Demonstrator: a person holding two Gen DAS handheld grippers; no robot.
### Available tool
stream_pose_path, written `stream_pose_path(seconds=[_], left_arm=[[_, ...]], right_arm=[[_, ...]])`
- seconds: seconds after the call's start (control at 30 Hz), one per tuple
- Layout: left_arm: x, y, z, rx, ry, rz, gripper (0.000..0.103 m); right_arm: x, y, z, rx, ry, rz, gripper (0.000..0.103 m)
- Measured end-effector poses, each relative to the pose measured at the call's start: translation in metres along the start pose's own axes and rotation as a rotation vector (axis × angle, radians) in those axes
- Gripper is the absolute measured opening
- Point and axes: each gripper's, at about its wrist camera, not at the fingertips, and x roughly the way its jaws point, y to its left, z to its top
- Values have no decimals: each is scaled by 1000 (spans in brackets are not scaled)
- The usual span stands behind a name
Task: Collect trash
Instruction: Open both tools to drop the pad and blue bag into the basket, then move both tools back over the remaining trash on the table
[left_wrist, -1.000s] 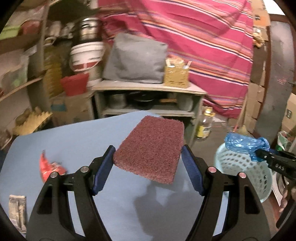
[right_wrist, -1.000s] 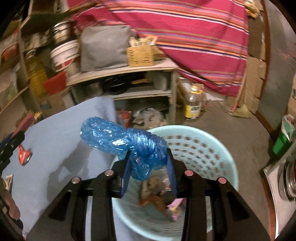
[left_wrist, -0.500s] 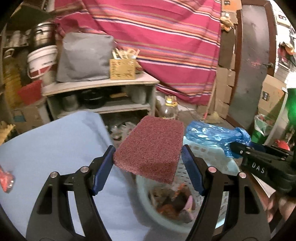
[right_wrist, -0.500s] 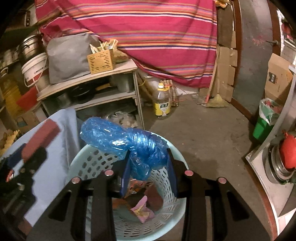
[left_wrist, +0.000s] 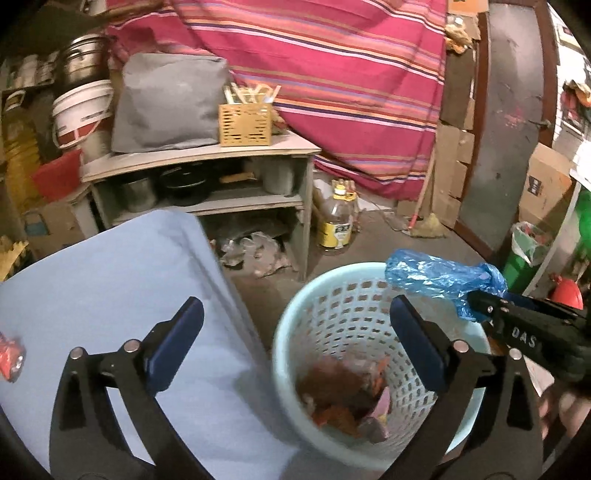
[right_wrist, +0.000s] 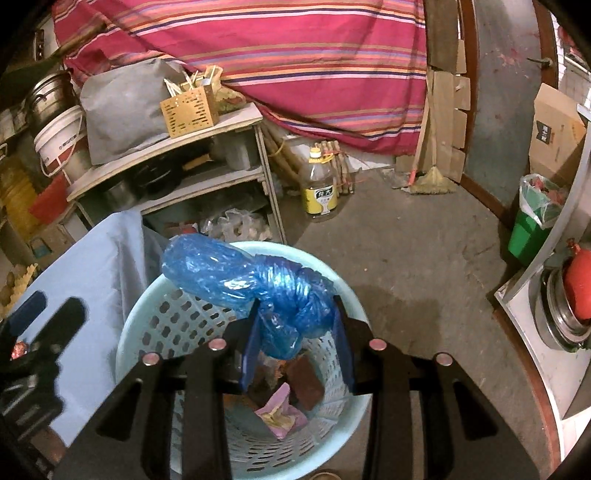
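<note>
In a cluttered storeroom, the right gripper (right_wrist: 295, 339) holds a blue bag (right_wrist: 251, 284) directly above the basket (right_wrist: 147, 317), bag lying crosswise; the left gripper (left_wrist: 295, 347), fingers opening wide, holds nothing.

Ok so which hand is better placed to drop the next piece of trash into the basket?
Right. The right gripper is shut on the blue plastic bag directly above the basket. The left gripper, its jaws opening, holds nothing.
</note>
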Motion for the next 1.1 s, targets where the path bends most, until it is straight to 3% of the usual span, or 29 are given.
stream_pose_path(seconds=[0.07, 0.1, 0.13, 0.17, 0.33, 0.6, 0.8, 0.97, 1.1], left_arm=[[-10, 14, -3, -16, -3, 19, 98], [-16, 22, -5, -22, -5, 30, 98], [-22, 30, -7, -28, -8, 42, 98], [-28, 38, -9, -35, -11, 53, 98], [-58, 91, -30, -69, -7, 105, 98], [-115, 187, -79, -122, -18, 292, 98], [-145, 268, -107, -234, 12, 378, 98], [-171, 328, -132, -283, 52, 508, 98], [-186, 363, -154, -352, 88, 532, 98]], right_arm=[[3, 6, 0, -9, 13, 2, 40], [6, 10, -2, -17, 26, -3, 56], [11, 15, -4, -26, 51, -13, 80], [14, 17, -6, -29, 61, -19, 86], [27, 28, -15, -28, 119, -41, 87], [10, 54, -19, -1, 52, -8, 96], [9, 100, -33, -53, 41, 45, 98], [3, 140, -46, -126, 17, 70, 98], [-3, 166, -53, -144, -11, 113, 99]])
